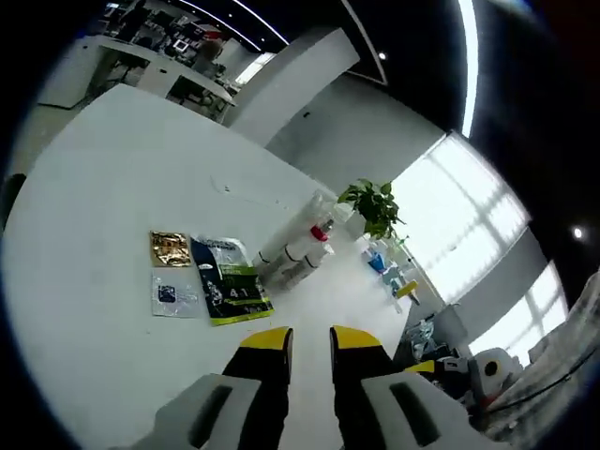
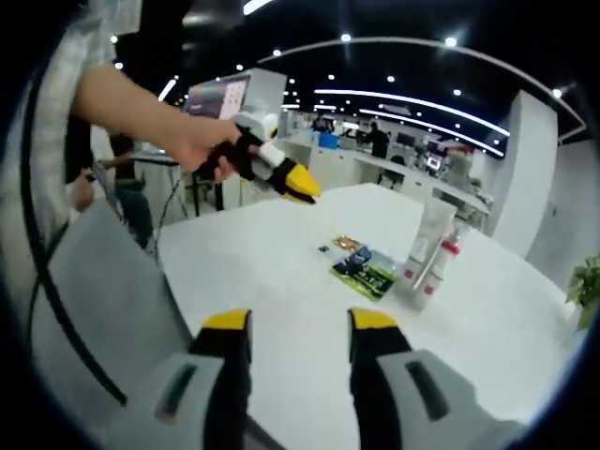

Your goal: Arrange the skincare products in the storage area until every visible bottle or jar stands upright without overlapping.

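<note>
Both hand-held grippers, left (image 1: pixel 309 339) and right (image 2: pixel 300 323), hang spread and empty, well short of the bottles (image 2: pixel 427 253), which look light, slick and tippy, best pinched mid-body.

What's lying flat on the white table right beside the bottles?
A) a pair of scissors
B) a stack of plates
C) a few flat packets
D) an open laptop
C: several flat packets, one gold and one dark with green, lie on the table next to the bottles; the right gripper view shows them too.
</note>
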`<action>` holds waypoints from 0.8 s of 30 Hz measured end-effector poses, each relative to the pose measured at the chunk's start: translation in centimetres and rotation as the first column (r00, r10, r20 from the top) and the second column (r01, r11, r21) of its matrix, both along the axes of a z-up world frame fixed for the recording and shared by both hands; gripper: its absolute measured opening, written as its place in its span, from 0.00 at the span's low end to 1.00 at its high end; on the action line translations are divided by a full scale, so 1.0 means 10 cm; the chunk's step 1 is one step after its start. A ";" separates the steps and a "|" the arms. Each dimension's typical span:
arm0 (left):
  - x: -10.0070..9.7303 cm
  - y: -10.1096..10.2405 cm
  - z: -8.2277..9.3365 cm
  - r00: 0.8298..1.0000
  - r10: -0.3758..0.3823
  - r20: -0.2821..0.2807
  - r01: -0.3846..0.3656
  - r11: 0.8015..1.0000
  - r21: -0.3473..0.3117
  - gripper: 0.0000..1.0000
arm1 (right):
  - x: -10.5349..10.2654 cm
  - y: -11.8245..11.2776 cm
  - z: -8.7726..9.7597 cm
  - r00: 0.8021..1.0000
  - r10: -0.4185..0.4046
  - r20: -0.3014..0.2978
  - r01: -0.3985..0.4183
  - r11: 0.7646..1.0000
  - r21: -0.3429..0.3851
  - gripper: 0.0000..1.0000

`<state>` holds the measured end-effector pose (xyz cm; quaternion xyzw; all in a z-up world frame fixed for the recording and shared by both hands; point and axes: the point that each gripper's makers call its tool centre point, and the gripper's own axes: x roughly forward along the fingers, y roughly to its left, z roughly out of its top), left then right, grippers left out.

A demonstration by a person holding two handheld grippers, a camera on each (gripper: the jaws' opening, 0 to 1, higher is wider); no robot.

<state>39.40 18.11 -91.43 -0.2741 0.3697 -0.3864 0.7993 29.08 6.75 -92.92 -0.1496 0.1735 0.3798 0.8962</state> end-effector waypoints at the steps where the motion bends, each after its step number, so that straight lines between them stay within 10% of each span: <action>1: -0.06 0.03 0.02 1.000 0.011 0.009 -0.011 1.000 -0.001 0.17 | -0.01 0.00 0.00 1.000 0.003 -0.001 -0.003 1.000 -0.002 0.39; 24: -0.97 -0.09 0.40 0.960 0.135 0.246 -0.120 0.990 -0.075 0.27 | -0.10 -0.02 0.09 0.999 -0.013 -0.053 0.019 0.995 0.098 0.51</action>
